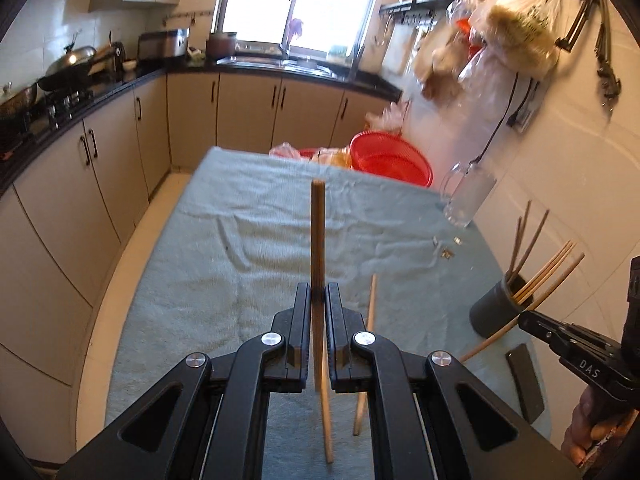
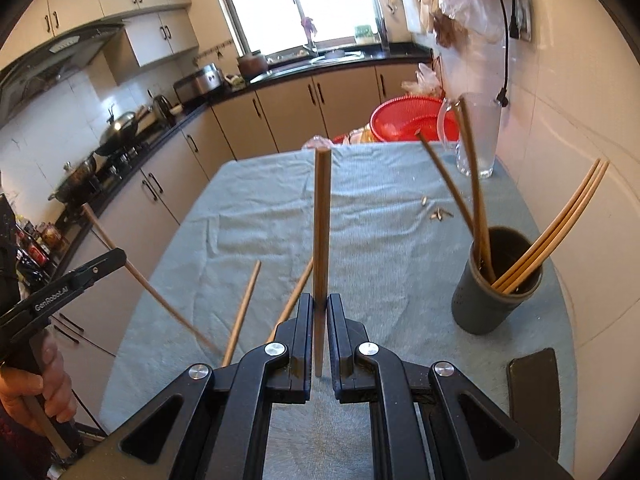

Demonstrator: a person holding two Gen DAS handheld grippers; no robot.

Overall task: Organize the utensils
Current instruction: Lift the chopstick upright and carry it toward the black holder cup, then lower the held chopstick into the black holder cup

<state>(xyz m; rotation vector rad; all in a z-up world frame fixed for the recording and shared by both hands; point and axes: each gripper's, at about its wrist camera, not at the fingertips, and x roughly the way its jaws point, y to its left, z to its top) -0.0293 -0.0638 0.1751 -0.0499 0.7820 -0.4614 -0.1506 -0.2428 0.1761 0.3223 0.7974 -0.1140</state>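
Observation:
My left gripper [image 1: 318,300] is shut on a wooden chopstick [image 1: 318,236] that stands upright between its jaws above the blue-grey towel. My right gripper [image 2: 319,312] is shut on another wooden chopstick [image 2: 321,220], also upright. The right gripper shows at the right edge of the left wrist view [image 1: 528,318], its chopstick [image 1: 532,304] slanting beside the dark utensil cup [image 1: 498,312]. The cup [image 2: 496,304] holds several chopsticks. Two loose chopsticks [image 2: 242,312] [image 2: 294,300] lie on the towel. The left gripper [image 2: 116,258] holds its chopstick [image 2: 148,284] at the left.
A towel-covered table [image 1: 248,240] fills the middle. A dark phone [image 2: 534,392] lies at its right front, near the cup. A glass pitcher [image 2: 480,136] and red basket [image 2: 404,120] stand at the far end. Small scraps [image 2: 438,214] lie mid-table. Kitchen cabinets run along the left.

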